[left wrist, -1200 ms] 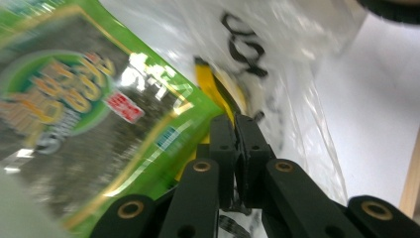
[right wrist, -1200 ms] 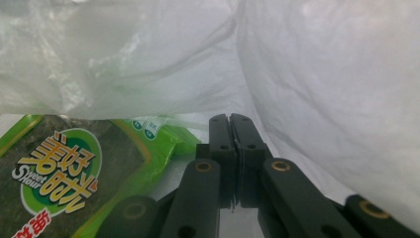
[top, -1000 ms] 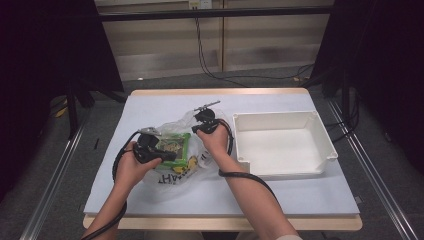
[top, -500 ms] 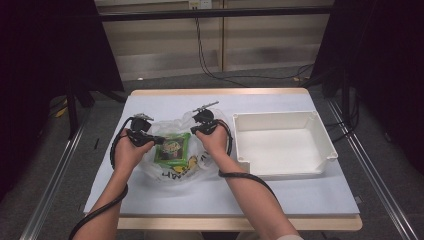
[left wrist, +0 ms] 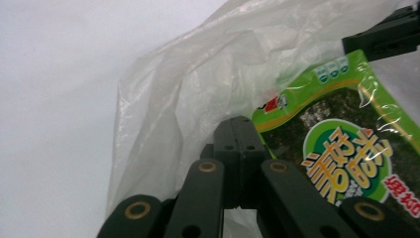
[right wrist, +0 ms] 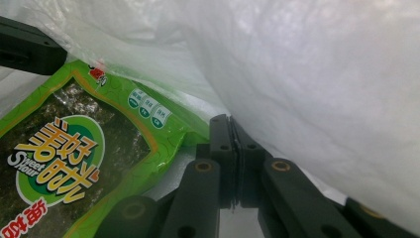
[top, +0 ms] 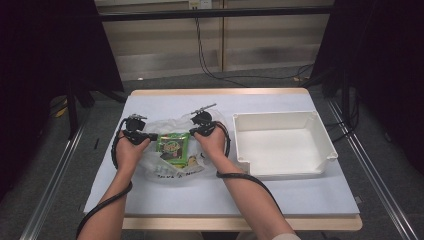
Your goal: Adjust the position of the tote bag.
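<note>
A clear plastic bag (top: 170, 170) lies on the white table with a green seaweed snack packet (top: 172, 147) at its mouth. My left gripper (top: 154, 136) comes in from the left, its jaws shut on the bag's left edge. The right gripper (top: 193, 132) is shut on the bag's right edge, across the packet. In the left gripper view my shut jaws (left wrist: 240, 124) meet in the bag film (left wrist: 198, 74) beside the packet (left wrist: 346, 148). In the right gripper view the shut jaws (right wrist: 231, 121) pinch the film (right wrist: 322, 99) next to the packet (right wrist: 64, 148).
A white, empty rectangular tray (top: 280, 117) stands to the right of the bag. The table top (top: 210, 200) is bare in front of my arms and behind the bag. Cables trail from both grippers along the forearms.
My left hand has moved from over the packet out to the left and a little farther away, to the bag's left edge. The right hand has stayed in place.
</note>
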A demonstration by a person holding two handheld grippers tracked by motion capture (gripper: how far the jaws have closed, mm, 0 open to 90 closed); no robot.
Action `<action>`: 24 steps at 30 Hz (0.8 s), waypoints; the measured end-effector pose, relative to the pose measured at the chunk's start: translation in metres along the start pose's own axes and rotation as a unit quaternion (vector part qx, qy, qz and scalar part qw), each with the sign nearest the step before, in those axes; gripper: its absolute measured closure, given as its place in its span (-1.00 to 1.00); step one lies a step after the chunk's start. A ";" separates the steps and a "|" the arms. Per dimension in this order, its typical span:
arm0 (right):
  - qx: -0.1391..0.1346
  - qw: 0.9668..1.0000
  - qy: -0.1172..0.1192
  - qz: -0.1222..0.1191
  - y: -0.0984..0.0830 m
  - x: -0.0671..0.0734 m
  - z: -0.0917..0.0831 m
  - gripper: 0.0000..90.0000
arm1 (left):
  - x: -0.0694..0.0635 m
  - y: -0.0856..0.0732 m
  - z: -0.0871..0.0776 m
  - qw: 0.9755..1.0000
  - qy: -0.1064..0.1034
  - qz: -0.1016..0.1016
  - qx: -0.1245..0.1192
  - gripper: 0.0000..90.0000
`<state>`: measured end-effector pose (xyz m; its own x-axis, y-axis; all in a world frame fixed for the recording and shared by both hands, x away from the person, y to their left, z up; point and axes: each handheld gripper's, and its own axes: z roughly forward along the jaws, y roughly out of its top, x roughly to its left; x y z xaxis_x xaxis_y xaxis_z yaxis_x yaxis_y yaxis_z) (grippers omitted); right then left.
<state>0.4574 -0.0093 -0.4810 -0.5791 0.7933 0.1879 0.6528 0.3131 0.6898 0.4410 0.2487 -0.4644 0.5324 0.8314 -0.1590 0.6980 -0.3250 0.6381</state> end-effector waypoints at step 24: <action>0.005 1.000 -0.005 0.005 -0.005 -0.006 -0.004 0.95 | -0.004 -0.008 -0.001 0.999 -0.030 -0.025 0.013 0.96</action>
<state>0.4553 -0.0175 -0.4827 -0.5674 0.8018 0.1876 0.6637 0.3104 0.6806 0.4331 0.2486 -0.4685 0.5230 0.8190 -0.2360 0.7365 -0.2949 0.6087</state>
